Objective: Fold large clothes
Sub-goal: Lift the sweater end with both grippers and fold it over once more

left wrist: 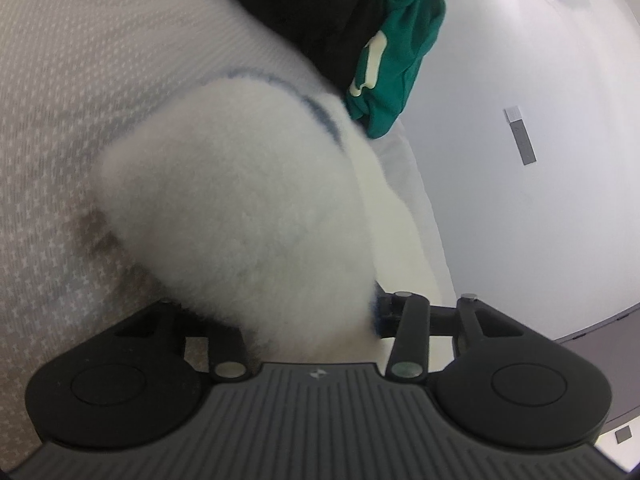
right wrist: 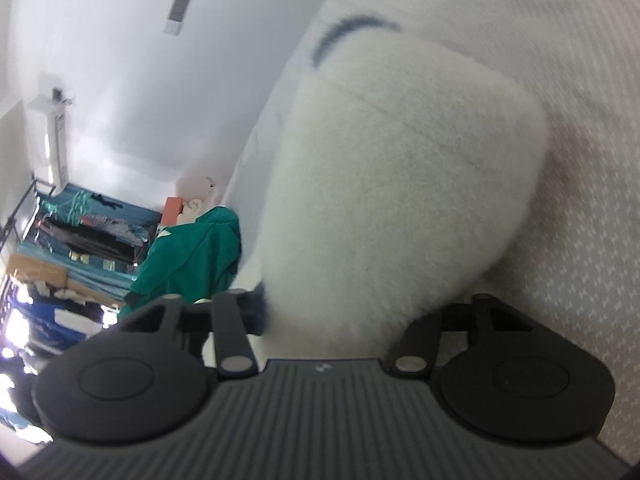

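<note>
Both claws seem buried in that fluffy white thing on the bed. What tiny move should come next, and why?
Probably lift both claws together a little. The left claw and right claw each have the white fleece garment bunched between the fingers, and most of it lies on the patterned bedspread.

The white fleece garment [left wrist: 248, 208] is the main bulk: it fills the space straight ahead of both grippers and hides their fingertips. To the left of the fleece in the left wrist view, the patterned bed cover [left wrist: 80, 100] lies flat and bare, open room for a pass. Beyond the fleece on its far right, a black garment [left wrist: 320, 20] and a green hoodie [left wrist: 400, 48] are heaped at the bed edge, blocking that way. In the right wrist view the cover right of the fleece [right wrist: 592, 160] is likewise bare, while the left side drops off the bed toward the hoodie [right wrist: 192, 256] and a crowded clothes rack [right wrist: 88, 236]
</note>
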### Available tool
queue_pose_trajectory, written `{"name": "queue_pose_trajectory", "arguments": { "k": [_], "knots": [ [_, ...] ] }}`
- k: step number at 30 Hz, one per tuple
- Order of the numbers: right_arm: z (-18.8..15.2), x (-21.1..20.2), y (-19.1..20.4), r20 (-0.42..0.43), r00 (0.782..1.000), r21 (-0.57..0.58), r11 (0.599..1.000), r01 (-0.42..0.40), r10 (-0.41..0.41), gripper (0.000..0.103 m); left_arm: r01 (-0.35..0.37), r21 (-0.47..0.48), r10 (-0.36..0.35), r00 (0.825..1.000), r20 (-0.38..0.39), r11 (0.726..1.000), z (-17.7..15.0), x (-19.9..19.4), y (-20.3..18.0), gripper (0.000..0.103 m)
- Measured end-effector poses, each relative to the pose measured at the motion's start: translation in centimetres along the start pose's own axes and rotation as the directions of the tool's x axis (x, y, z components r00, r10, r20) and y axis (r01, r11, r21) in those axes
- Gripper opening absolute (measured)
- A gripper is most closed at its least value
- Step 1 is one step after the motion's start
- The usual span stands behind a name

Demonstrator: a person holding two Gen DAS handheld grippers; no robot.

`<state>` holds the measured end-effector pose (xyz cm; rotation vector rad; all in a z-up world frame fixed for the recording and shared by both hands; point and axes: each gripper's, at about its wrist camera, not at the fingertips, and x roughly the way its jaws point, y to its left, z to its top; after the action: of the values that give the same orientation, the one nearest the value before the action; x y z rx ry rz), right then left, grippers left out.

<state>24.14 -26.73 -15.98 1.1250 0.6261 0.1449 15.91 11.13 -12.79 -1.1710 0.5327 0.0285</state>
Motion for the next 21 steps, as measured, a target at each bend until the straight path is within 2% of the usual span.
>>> {"name": "queue_pose_trajectory", "arguments": {
  "k": [2, 9, 15, 21],
  "knots": [
    [0.3, -0.3, 0.4, 0.004, 1.000, -0.023, 1.000, -0.013, 0.013, 0.048, 0.007, 0.017, -0.007, 1.000, 0.008, 1.000, 0.1, -0.4, -0.5, 0.045],
    [1.0, -2.9, 1.9, 0.006, 0.999, -0.077, 0.996, -0.040, 0.041, 0.044, 0.037, 0.099, -0.040, 0.999, 0.024, 0.994, -0.1, -2.0, -2.8, 0.039],
    [3.1, -7.3, 3.5, 0.042, 0.996, -0.124, 0.989, -0.077, 0.083, 0.044, 0.087, 0.120, -0.085, 0.996, -0.028, 0.989, -1.6, -3.5, -5.8, 0.038],
    [7.3, -11.1, 4.9, 0.094, 0.990, -0.166, 0.982, -0.088, 0.105, 0.044, 0.133, 0.172, -0.119, 0.989, -0.092, 0.976, -3.7, -2.8, -11.9, 0.038]
  ]
}}
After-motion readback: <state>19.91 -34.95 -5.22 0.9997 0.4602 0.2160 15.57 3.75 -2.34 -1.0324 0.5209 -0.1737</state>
